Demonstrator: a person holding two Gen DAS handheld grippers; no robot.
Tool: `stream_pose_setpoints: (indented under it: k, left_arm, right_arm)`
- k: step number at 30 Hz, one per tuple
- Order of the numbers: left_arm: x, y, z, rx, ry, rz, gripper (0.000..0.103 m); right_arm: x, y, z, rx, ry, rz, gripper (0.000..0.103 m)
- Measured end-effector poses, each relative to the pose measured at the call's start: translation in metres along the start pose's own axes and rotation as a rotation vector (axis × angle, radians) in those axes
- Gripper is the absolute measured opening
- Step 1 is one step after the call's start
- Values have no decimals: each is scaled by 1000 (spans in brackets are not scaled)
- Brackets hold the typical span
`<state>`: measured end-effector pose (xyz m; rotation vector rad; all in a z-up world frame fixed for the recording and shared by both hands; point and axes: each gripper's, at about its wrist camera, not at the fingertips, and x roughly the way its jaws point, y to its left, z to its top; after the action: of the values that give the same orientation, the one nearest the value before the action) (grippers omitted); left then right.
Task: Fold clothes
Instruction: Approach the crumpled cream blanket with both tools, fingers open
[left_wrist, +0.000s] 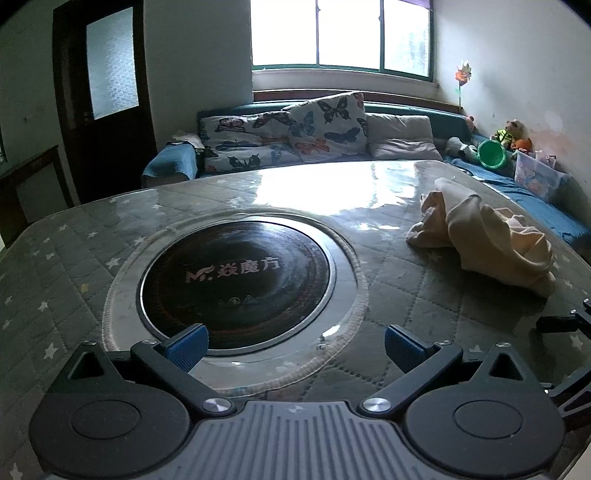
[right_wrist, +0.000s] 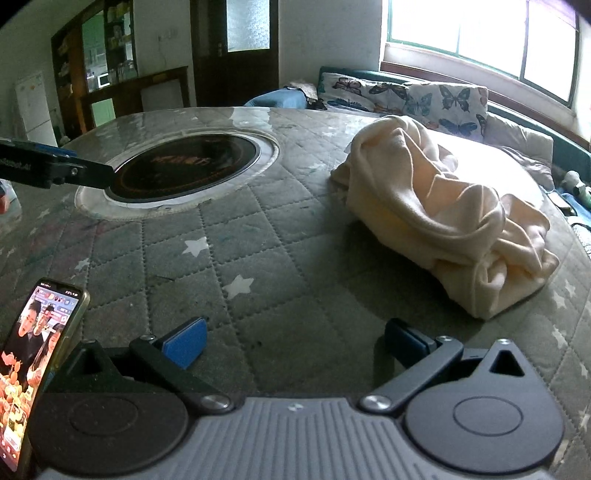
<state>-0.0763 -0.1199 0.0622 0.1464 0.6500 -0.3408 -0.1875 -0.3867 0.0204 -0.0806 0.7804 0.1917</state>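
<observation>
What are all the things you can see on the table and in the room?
Crumpled cloth: one, cream, right side of the table.
Table: one, grey quilted cover with white stars.
Round cooker plate: one, black, set into the table's middle.
Phone: one, screen lit, standing at the near left edge of the right view.
Butterfly cushions: two, white with coloured butterflies, on the sofa beyond the table.
Plain cushion: one, grey, beside them.
Bucket: one, green, far right.
Door: one, dark, frosted pane, left.
Window: one, green frame.
Left tongs: blue pads, open, empty.
Right tongs: blue pads, open, empty.
</observation>
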Motion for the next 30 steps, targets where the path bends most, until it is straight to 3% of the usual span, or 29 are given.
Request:
stream_pose_setpoints:
  k: [22,30]
  left_arm:
    - [24,-30,8,72,53,-85,103]
    - [25,-35,13,92,49,-92,103]
  right_arm:
    - [-6,-1,-2,38,-50,-1,102]
    - [-20,-3,4,13,-107,-46,101]
